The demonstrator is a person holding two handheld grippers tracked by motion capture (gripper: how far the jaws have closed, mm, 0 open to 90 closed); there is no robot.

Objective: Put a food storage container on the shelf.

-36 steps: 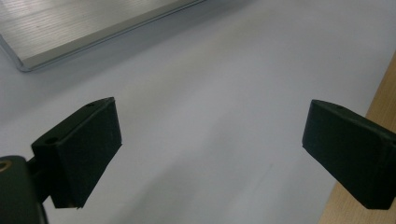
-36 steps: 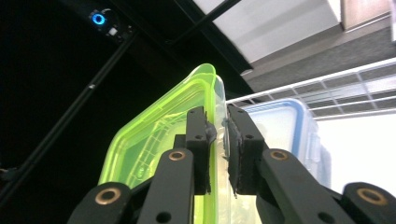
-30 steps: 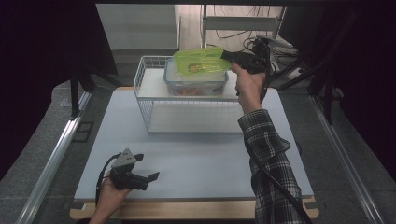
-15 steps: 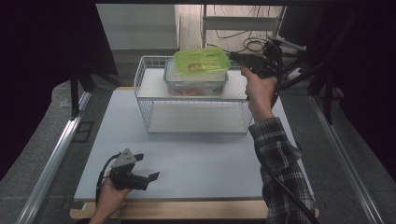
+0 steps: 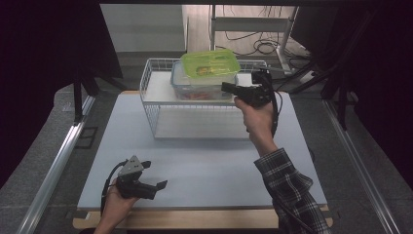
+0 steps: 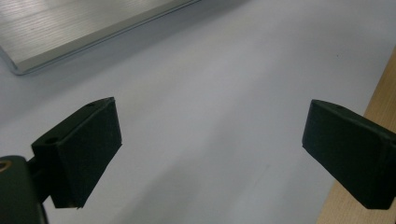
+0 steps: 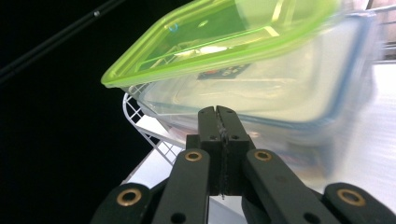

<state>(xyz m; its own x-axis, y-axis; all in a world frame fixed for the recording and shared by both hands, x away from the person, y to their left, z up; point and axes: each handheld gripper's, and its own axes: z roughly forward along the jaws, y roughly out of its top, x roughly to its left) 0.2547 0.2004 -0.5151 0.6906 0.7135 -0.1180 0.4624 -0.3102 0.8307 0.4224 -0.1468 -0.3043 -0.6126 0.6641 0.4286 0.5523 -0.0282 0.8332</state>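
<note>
Surface: pale blue-grey table [image 5: 204, 170] with a wooden front edge stood among dark curtains; every place below is given relative to the white wire basket [image 5: 160, 105] at the table's far middle.
Left gripper [image 5: 158, 186]: well in front of the basket and toward its left, resting low over the table near the front edge; its 2 jaws stood wide apart with nothing between them.
Right gripper [image 5: 228, 87]: just beside the basket's right end, raised to its top; its 2 jaws were clenched flat together on nothing, tips pointing at the container.
Container [image 5: 202, 83]: clear plastic box with a blue rim, sitting on the basket's top shelf toward the right.
Lid [image 5: 210, 63]: 1 green lid lying tilted and loose on the box, not pressed down.
Handling: probably light, stiff and slick plastic; the lid would likely slide or tip if nudged. The lid's overhanging edge or the box's rim looked the best hold.
High view: showed both hands, the basket and red contents in the box.
Right gripper view: showed the lid's [image 7: 219, 37] raised near edge and the gap beneath it above the box [image 7: 280, 102].
Left gripper view: showed bare table [image 6: 210, 93] between its jaws.
</note>
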